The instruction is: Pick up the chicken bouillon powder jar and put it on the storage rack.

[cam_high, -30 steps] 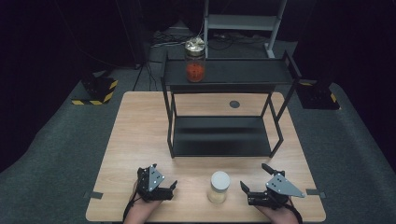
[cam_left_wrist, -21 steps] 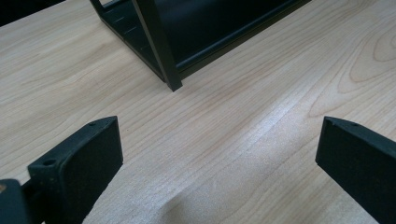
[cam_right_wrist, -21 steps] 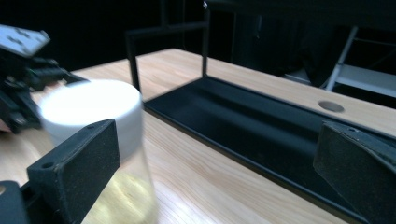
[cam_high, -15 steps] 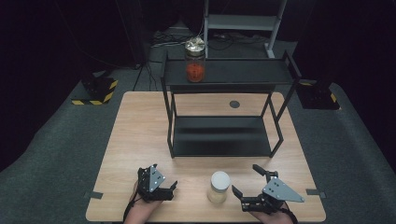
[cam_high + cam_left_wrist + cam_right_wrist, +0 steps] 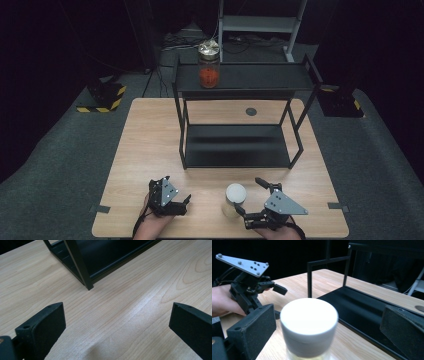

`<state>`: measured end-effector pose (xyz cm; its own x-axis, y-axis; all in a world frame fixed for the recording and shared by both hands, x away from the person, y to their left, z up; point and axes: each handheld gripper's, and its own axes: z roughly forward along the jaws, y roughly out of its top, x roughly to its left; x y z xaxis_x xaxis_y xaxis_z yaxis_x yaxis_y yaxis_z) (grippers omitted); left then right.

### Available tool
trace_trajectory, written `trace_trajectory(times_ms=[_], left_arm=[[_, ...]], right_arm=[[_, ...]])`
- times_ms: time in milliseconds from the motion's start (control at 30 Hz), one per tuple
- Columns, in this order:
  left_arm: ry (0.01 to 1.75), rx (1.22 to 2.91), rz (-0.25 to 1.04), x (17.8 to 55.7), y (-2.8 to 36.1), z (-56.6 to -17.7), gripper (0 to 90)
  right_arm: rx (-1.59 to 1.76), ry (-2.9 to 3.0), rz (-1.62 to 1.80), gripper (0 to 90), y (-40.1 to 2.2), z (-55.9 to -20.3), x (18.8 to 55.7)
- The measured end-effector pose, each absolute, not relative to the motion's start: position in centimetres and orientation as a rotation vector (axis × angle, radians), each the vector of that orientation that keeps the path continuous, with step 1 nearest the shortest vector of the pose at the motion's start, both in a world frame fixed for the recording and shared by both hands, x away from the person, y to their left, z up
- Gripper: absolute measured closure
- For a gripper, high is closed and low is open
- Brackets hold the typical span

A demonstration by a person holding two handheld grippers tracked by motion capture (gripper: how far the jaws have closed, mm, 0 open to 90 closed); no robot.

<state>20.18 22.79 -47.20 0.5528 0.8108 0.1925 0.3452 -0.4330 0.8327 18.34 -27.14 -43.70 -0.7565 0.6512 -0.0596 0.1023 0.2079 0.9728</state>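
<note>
Right gripper [image 5: 252, 200] lined up on the white-lidded jar [image 5: 234, 199]

Jar sits on the desk [image 5: 150, 145] near the front edge, between the spread, empty jaws; left gripper [image 5: 186, 200] released too.

A small jar [image 5: 234, 199] with a white lid stands upright — right between the open jaws of the right gripper [image 5: 252, 202].

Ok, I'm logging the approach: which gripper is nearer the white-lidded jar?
Right. The right gripper is open around the white-lidded jar, jaws either side without touching. The left gripper sits open off to the jar's left, over bare table.
</note>
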Motion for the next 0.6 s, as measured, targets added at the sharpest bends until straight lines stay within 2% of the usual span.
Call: trace_trajectory(times_ms=[400, 600], left_arm=[[0.930, 2.009, 0.760, 20.2, 22.9, -47.2, 0.9], [0.930, 2.007, 0.758, 20.2, 23.0, -47.2, 0.9]], right_arm=[[0.698, 2.093, 1.569, 0.3, -25.4, -45.1, 19.0], [0.748, 2.094, 1.592, 7.3, -25.5, -46.0, 19.4]])
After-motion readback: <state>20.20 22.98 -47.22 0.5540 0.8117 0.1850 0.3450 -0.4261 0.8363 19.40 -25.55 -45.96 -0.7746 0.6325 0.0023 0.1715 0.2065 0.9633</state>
